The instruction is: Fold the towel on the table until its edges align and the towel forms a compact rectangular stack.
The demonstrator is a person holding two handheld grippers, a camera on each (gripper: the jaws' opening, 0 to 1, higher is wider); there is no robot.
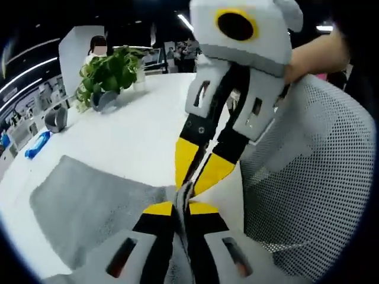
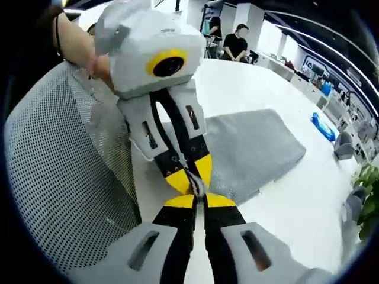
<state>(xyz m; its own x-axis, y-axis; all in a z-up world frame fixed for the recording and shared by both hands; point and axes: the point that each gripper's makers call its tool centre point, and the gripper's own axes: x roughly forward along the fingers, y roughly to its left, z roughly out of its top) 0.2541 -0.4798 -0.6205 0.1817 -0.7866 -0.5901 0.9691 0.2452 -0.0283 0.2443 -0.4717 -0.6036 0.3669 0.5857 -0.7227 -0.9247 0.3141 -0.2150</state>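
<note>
Two grippers are meeting tip to tip over the white tabletop [image 1: 136,142], both pinching the same bunched corner of the grey towel [image 1: 89,204]. In the left gripper view, the left gripper [image 1: 182,204] is rising from the bottom w/ its fingers closed tight on a thin fold of the cloth, and the right gripper [image 1: 198,168] is coming down from the top right, its yellow-tipped fingers also pressed together on that fold. The rest of the towel is lying flat on the tabletop to the left — one layer as far as I can tell. A potted plant [image 1: 109,71] and a blue object [image 1: 37,145] are standing farther back, well apart from the towel.

In the right gripper view, the right gripper [image 2: 198,198] is clamping the corner, the left gripper [image 2: 192,174] is touching it from above, and the towel [image 2: 251,148] is spreading away to the right. A grey mesh chair back [image 2: 59,177] is sitting just beside the tabletop [image 2: 296,207] edge.
</note>
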